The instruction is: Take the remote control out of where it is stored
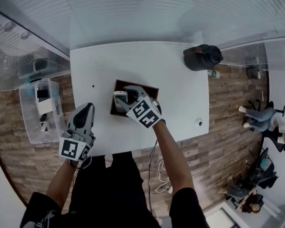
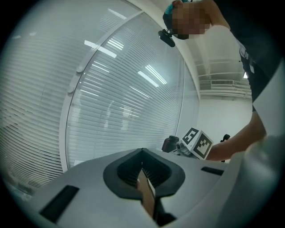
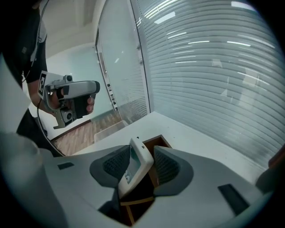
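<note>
Step in hand: the grasp, with lift-out not yet begun. The wooden box (image 1: 151, 91) sits near the middle of the white table (image 1: 174, 74), and the remote control (image 3: 132, 171) stands in one of its compartments, lower end down inside, upper end poking above the rim and tilted. The right gripper (image 3: 142, 160) is angled down over the box from its near side, jaws spread wide with one on each side of the remote's upper end. The remote leans close to the pad on the left in the right gripper view, and a gap shows on the other side, so the jaws are not clamped on it; it is bracketed but not held. The next move likely calls for closing the jaws squarely on the remote's narrow sides, then drawing it up along its own tilt so that it clears the box wall and divider without dragging the box. The left gripper (image 1: 86, 109) hovers near the table's front edge, well apart from the box on its left, with its jaws together. A thin tan strip (image 2: 146, 196) shows at their seam; I cannot tell whether it is something held or part of the pads.
</note>
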The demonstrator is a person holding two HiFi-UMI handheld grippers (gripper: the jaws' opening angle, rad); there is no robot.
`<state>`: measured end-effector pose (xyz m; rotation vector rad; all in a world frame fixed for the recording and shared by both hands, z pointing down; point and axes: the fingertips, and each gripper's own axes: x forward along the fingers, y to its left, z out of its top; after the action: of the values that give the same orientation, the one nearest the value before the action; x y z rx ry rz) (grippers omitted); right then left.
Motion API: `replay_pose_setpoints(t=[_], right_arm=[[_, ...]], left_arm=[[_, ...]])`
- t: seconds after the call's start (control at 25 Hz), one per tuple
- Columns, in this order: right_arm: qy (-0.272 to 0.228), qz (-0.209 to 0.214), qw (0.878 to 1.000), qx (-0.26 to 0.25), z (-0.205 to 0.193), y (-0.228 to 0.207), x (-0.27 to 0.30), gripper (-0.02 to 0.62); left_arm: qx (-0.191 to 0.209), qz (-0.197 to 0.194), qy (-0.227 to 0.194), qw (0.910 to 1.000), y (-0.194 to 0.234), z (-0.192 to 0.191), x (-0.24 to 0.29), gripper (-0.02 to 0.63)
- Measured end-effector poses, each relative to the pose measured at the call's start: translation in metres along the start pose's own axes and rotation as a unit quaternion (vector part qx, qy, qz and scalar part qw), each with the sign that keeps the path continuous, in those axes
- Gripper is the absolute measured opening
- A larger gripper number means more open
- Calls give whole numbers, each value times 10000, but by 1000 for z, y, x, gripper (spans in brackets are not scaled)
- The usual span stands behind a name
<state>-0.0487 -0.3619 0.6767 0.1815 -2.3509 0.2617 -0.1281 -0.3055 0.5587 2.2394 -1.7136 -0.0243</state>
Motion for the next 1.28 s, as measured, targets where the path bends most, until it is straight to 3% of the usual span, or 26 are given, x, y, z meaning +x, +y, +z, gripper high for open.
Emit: replay_pose_setpoints(t=[0.16,0.64,1.0,1.28], right_arm=[[461,257,9985,-161,-9,3,5,161],[986,664,9924,-330,-11,5,10,139],[457,116,9988,-112,-5,17,-6,110],[-227,-708,9969,256,0,19,-19,101]], left_arm=[[-45,-13,19,10000,0,-3,2,3],[-51,-26,40,10000,1,-5,3,3],[-30,-47,42,10000,0,-4,0,3],[-12,-45,116,9999,-3,-6,-7,3]])
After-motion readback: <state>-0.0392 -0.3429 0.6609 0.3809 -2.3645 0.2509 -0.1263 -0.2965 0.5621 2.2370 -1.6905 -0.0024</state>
